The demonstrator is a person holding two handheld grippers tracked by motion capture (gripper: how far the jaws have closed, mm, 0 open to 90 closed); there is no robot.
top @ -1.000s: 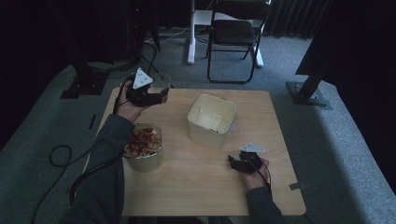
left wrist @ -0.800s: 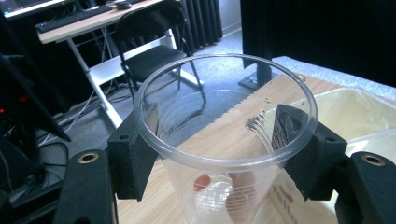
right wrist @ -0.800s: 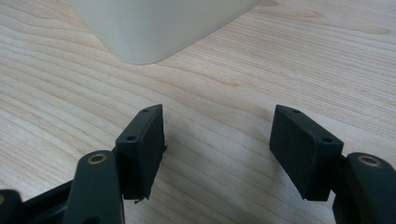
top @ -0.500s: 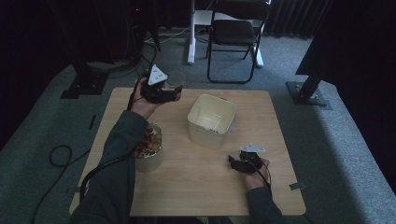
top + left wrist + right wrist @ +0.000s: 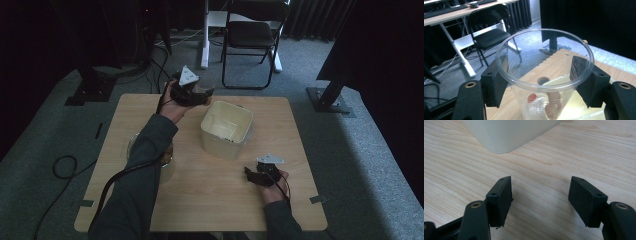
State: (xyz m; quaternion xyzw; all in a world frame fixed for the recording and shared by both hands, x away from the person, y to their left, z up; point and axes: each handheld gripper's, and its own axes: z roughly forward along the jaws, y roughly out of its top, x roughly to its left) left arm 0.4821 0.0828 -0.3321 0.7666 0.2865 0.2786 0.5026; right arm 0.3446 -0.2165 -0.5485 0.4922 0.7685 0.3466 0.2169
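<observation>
My left gripper (image 5: 201,94) is shut on a clear plastic cup (image 5: 541,100) and holds it above the table's far edge, just left of the back corner of a white square tub (image 5: 226,129). In the left gripper view the black pads (image 5: 495,85) press the cup's sides below its rim. A few small red and brown pieces lie at the bottom of the cup. My right gripper (image 5: 248,172) rests low over the table near the front right, open, with bare wood between its jaws (image 5: 540,187). The tub (image 5: 506,132) stands just ahead of it.
A clear bowl of brownish snacks (image 5: 167,156) sits at the table's left, partly hidden under the left forearm. The wooden table (image 5: 200,200) has bare room in front and at the right. A black folding chair (image 5: 252,35) and a desk leg stand beyond the far edge.
The left hand has carried the cup to the right along the far edge, from the back left toward the white tub. The right gripper has stayed put.
</observation>
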